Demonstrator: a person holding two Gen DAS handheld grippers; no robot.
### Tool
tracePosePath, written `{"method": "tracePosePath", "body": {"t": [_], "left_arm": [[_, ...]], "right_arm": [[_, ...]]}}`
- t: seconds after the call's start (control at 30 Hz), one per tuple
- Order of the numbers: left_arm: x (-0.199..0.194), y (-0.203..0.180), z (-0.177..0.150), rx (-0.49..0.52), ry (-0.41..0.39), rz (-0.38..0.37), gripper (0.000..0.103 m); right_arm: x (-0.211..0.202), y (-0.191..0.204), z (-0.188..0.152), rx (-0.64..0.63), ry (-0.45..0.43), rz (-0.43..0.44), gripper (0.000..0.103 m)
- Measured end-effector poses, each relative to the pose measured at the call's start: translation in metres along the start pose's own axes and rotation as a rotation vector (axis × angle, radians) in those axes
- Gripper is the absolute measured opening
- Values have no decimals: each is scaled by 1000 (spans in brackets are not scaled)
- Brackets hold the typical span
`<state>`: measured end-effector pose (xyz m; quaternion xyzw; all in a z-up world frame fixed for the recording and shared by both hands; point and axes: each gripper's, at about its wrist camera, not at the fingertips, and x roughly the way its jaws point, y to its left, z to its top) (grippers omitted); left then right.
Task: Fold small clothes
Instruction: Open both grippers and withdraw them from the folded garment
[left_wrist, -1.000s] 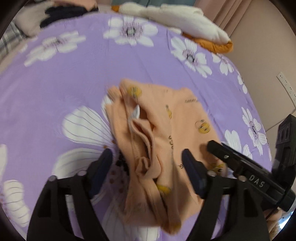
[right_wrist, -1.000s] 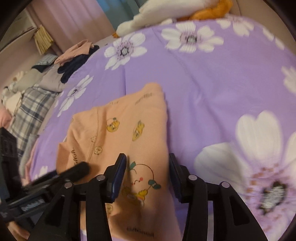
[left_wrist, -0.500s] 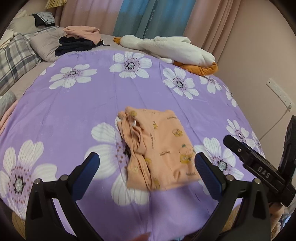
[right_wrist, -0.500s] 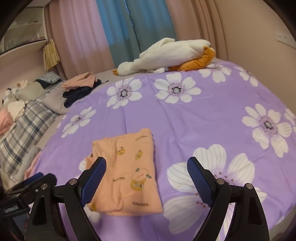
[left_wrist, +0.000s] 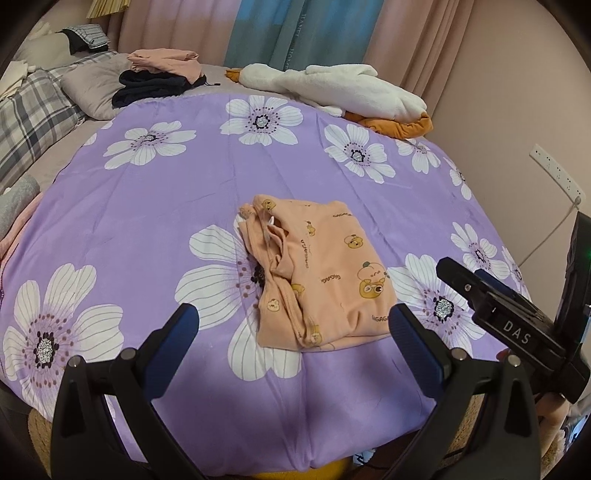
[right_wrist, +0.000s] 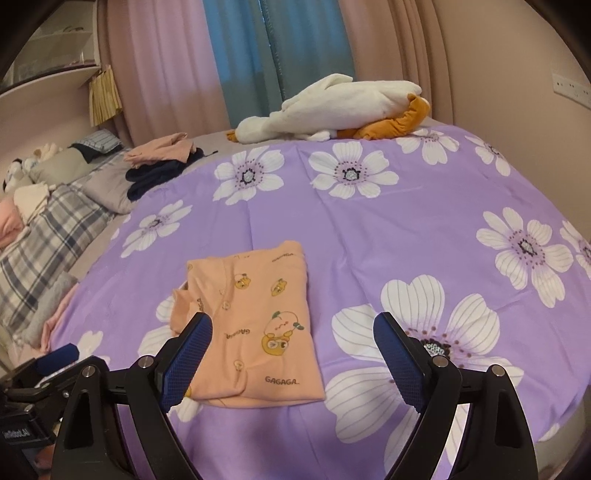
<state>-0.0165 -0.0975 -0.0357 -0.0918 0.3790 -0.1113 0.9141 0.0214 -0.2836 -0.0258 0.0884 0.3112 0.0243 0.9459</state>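
Folded peach garment (right_wrist: 258, 321) lies flat on the purple bedspread (right_wrist: 406, 229), long axis running 12 to 6 o'clock in my right view. My left gripper (left_wrist: 291, 332) and right gripper (right_wrist: 291, 354) hover above its near end, jaws wide apart, holding nothing.

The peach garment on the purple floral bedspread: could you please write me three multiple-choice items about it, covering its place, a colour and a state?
1. Where does the peach garment lie?
A. on the purple floral bedspread
B. on the plaid pillow
C. on top of the white plush toy

2. What colour are the pads of the right tool?
A. red
B. blue
C. white

3. What state is the garment in?
A. spread out flat with sleeves open
B. folded into a compact rectangle
C. hanging from the left tool

Answers:
1 A, it rests on the bedspread near its front edge.
2 B, both pads show blue in the right wrist view.
3 B, it lies folded, and the left tool and the right one stand open with nothing between their pads.
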Motion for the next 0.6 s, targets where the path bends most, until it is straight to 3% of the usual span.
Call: {"method": "tracePosePath", "body": {"t": [0.6], "left_arm": [[-6, 11, -3, -51, -12, 13, 102]], "right_arm": [[-4, 0, -4, -1, 7, -27, 89]]}}
